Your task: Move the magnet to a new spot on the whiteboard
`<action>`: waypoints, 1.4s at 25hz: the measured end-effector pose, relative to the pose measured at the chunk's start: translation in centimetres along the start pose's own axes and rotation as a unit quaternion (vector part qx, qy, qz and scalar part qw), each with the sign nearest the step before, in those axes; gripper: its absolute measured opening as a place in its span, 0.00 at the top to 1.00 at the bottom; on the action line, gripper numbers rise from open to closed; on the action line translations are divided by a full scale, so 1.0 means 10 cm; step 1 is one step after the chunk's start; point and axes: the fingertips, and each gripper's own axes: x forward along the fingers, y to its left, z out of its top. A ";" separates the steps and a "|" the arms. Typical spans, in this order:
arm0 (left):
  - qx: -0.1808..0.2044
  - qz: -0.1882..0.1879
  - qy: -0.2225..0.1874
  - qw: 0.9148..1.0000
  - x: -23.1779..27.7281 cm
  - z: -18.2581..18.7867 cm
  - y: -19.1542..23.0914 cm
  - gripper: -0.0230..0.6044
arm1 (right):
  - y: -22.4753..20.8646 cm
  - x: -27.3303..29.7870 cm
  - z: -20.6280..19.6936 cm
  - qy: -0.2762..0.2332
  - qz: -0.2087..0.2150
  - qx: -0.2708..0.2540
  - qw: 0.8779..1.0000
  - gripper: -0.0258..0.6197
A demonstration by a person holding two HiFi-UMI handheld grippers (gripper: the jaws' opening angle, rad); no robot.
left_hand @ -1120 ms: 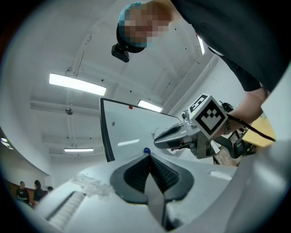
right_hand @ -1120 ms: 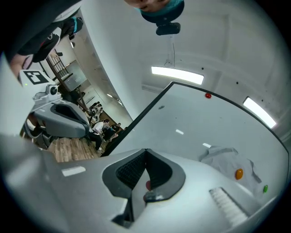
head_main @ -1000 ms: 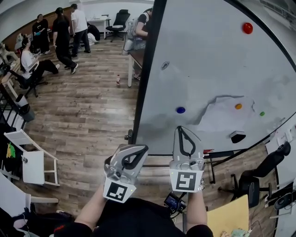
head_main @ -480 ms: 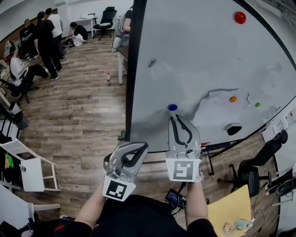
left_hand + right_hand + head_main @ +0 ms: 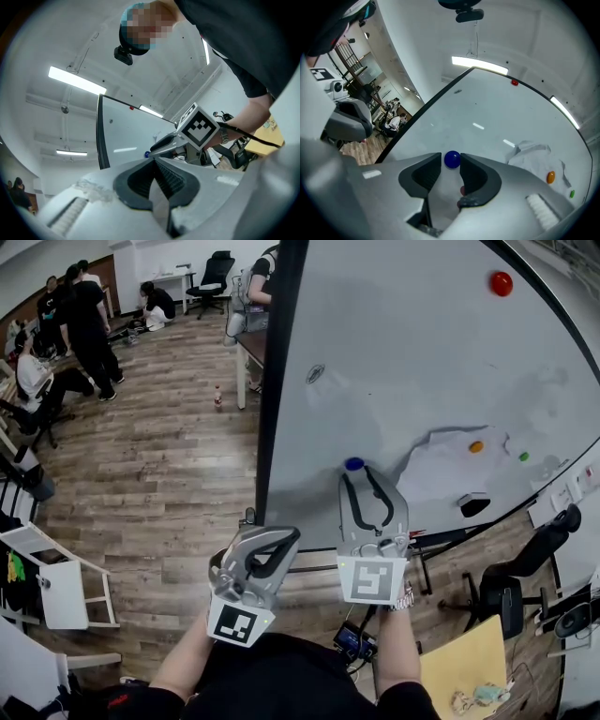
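Note:
A round blue magnet (image 5: 353,464) sticks to the lower left part of the whiteboard (image 5: 422,362). My right gripper (image 5: 364,472) points up at the board with its tips at the magnet. In the right gripper view the blue magnet (image 5: 452,159) shows in the gap at the tips of the right gripper (image 5: 450,162), whose jaws are opening; a thin gap shows on its left side. My left gripper (image 5: 280,540) hangs lower and further left, off the board, shut on nothing; its pads (image 5: 161,180) meet in the left gripper view.
Further right on the board are a red magnet (image 5: 501,283), an orange magnet (image 5: 476,446), a green magnet (image 5: 523,457) and a black eraser (image 5: 473,504). The board's black frame (image 5: 278,381) runs down the left. Several people (image 5: 84,315) stand far left; an office chair (image 5: 525,587) stands at right.
The right gripper has risen toward the blue magnet and its jaws have gone from shut to spread, tips now at the magnet. The left gripper has stayed put.

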 end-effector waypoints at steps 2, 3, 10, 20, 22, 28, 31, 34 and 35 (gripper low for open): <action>-0.001 0.001 0.001 1.000 -0.01 -0.02 0.03 0.96 | 0.00 0.02 0.00 0.002 -0.003 0.000 1.000 0.75; -0.001 0.002 0.001 1.000 -0.01 -0.02 0.04 0.96 | -0.01 0.03 -0.01 0.002 -0.004 0.000 1.000 0.75; -0.001 0.001 0.000 1.000 -0.03 -0.06 0.08 0.96 | 0.00 0.10 -0.01 0.005 -0.006 -0.006 1.000 0.72; -0.004 -0.001 -0.001 1.000 -0.01 -0.11 0.13 0.96 | -0.03 0.14 -0.03 0.011 -0.016 -0.008 1.000 0.76; -0.005 0.000 -0.001 1.000 0.00 -0.11 0.13 0.96 | -0.03 0.14 -0.03 0.009 -0.018 -0.010 1.000 0.76; -0.005 0.001 -0.001 1.000 0.01 -0.12 0.14 0.96 | -0.03 0.14 -0.03 0.007 -0.019 -0.013 1.000 0.76; -0.005 -0.001 -0.001 1.000 0.02 -0.13 0.12 0.96 | -0.03 0.15 -0.03 0.009 -0.016 -0.017 1.000 0.76; -0.006 -0.002 0.000 1.000 0.02 -0.13 0.11 0.96 | -0.03 0.14 -0.04 0.015 -0.012 -0.022 1.000 0.77; -0.007 -0.001 0.001 1.000 0.01 -0.13 0.10 0.96 | -0.03 0.14 -0.04 0.017 -0.011 -0.024 1.000 0.77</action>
